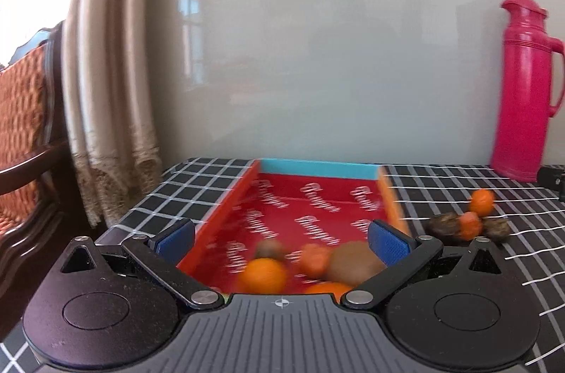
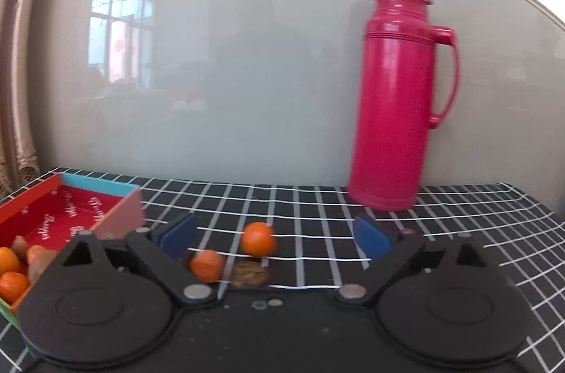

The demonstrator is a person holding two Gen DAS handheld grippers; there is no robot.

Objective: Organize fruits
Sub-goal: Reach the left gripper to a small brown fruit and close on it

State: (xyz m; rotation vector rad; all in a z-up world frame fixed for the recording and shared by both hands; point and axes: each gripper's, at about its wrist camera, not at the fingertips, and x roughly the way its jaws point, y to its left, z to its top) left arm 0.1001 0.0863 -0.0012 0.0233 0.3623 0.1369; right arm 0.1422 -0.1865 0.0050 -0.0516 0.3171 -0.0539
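Blue-padded right gripper (image 2: 274,237): jaws wide apart, holding nothing. Tangerine (image 2: 258,239) loose on checked counter (image 2: 459,217) between them. Left gripper (image 1: 282,240) likewise agape over red tray (image 1: 229,200).

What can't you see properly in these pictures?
- Left view: fruit in the box is motion-blurred; the near ones are cut off by the left gripper.
- Right view: the brown fruit is half hidden behind the right gripper.
- Right view: the box's near end is hidden.
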